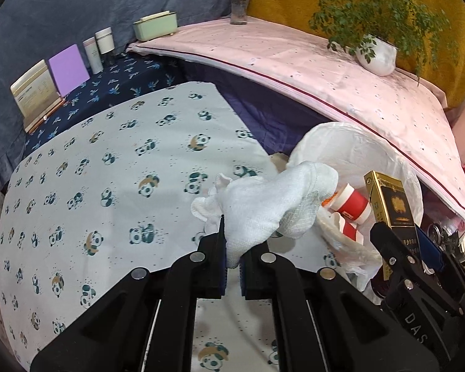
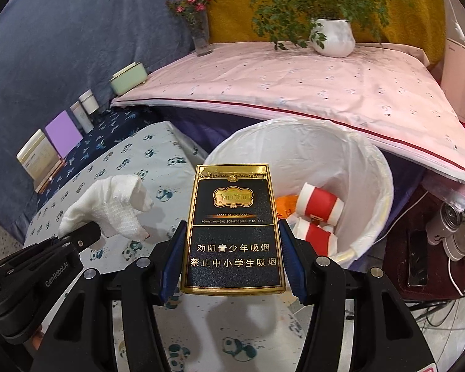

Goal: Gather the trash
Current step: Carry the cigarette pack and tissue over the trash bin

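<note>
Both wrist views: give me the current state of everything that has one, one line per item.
Left gripper: shut on the white cloth.
White cloth: crumpled, held up beside the bin.
Right gripper: shut on the cigarette pack.
Cigarette pack: closed, upright, held by its sides.
Trash bin: open, bag-lined, partly filled.
Red-and-white paper cups: lying tipped inside the bin.
Green box: lid closed.

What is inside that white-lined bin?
In the bin: two red-and-white paper cups, something orange. The cigarette pack in the right gripper covers the rest.
</note>
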Demonstrator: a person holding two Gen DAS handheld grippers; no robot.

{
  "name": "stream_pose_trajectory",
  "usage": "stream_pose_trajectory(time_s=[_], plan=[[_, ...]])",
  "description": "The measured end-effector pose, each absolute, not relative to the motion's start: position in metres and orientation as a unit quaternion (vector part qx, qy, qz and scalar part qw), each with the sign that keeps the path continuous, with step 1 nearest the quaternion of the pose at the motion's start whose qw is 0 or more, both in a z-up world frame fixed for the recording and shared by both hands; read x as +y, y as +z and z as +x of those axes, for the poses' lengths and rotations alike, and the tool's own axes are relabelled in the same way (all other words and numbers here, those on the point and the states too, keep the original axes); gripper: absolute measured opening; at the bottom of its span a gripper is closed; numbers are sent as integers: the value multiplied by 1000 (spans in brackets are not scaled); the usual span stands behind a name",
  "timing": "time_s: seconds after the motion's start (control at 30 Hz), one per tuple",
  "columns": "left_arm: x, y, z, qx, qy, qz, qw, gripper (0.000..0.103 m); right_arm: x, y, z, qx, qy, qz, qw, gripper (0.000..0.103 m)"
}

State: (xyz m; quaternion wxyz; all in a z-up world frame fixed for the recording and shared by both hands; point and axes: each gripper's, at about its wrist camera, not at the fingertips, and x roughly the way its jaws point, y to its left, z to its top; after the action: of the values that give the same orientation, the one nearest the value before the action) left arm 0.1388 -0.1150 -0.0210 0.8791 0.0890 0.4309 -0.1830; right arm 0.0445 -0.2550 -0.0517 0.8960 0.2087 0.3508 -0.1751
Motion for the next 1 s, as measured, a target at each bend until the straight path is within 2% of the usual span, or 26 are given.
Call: stream_pose_trajectory(time_s=[1.0], plan=[[-231, -38, 134, 443, -264, 140, 846, 7, -342, -69, 14, 339, -245, 256, 871, 55]])
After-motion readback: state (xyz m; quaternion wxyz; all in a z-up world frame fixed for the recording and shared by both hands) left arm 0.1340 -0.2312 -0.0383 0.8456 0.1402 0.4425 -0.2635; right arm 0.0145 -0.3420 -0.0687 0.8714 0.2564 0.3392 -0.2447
